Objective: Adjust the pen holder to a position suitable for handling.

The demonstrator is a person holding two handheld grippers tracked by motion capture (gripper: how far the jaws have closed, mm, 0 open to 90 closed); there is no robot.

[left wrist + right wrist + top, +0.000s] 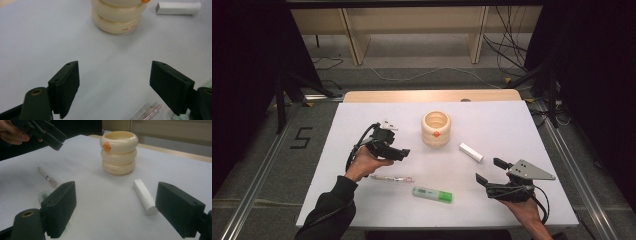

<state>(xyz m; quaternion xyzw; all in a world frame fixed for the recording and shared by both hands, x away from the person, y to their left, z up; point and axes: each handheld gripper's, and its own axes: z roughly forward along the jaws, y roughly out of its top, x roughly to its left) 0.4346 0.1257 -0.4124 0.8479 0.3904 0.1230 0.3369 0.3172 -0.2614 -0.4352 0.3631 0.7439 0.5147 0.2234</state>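
A cream ringed cup (436, 128) with an orange beak stands upright at the table's middle back. A white stick (471, 152) lies to its right. A clear pen (392, 178) and a green-and-white marker (432, 194) lie near the front. My left gripper (401, 152) hovers open, left of the cup and above the pen. In its own view the gripper (115, 75) faces the cup (117, 17), with the pen (148, 111) below. My right gripper (117, 192) is open at front right, and the stick (145, 196) lies ahead between its jaws. Both are empty.
The white table top (522, 125) ends in a wooden strip (432, 95) at the far edge. Beyond it stand wooden shelf legs (354, 40), with cables (507, 55) on the floor. Metal rails (257, 195) run along both sides of the table.
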